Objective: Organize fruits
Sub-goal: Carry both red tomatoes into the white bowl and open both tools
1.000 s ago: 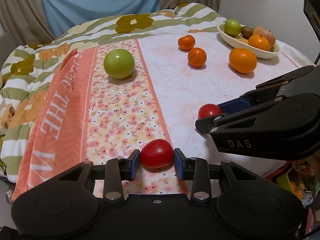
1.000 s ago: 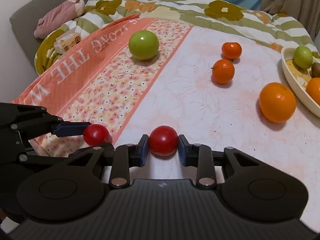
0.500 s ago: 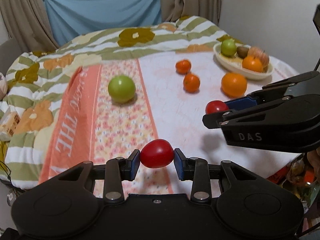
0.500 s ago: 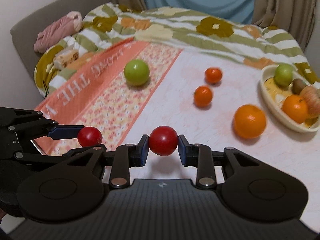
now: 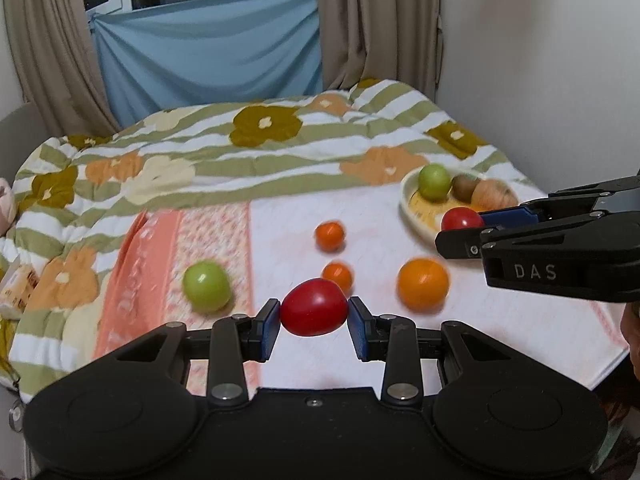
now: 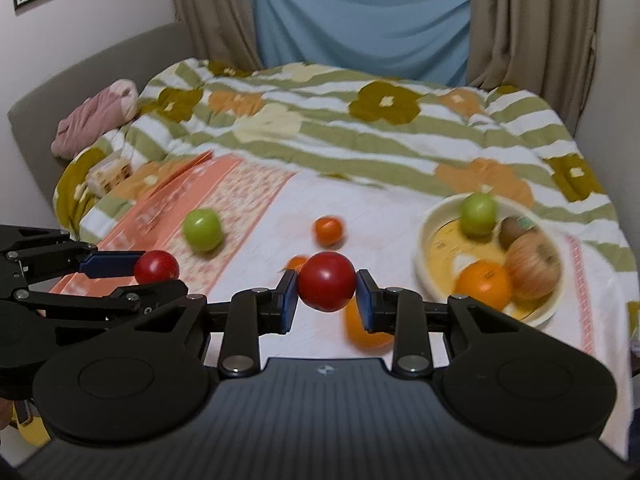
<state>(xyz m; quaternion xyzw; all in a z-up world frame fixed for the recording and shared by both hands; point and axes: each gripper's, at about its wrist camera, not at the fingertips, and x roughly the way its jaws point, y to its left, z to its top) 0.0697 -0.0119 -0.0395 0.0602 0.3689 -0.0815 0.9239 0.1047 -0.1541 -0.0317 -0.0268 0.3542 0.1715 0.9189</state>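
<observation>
My left gripper (image 5: pixel 314 322) is shut on a red tomato (image 5: pixel 314 307) and holds it high above the table. My right gripper (image 6: pixel 326 306) is shut on a second red tomato (image 6: pixel 326 281), also raised. Each gripper shows in the other's view, the right gripper (image 5: pixel 460 226) and the left gripper (image 6: pixel 158 274). On the cloth lie a green apple (image 5: pixel 207 286), two small tangerines (image 5: pixel 329 235) (image 5: pixel 338 274) and a large orange (image 5: pixel 423 283). A cream bowl (image 6: pixel 424 256) at the right holds a green apple (image 6: pixel 478 214), a kiwi, an orange and a peach-coloured fruit.
The table is covered with a white and pink floral cloth (image 5: pixel 216 240) over a striped flowered blanket (image 5: pixel 260 152). A sofa with a pink bundle (image 6: pixel 96 122) stands at the left. Curtains and a blue sheet (image 5: pixel 208 52) hang behind. A wall rises at the right.
Both grippers have risen well above the table with their tomatoes, and the views now look down on the whole cloth and bowl.
</observation>
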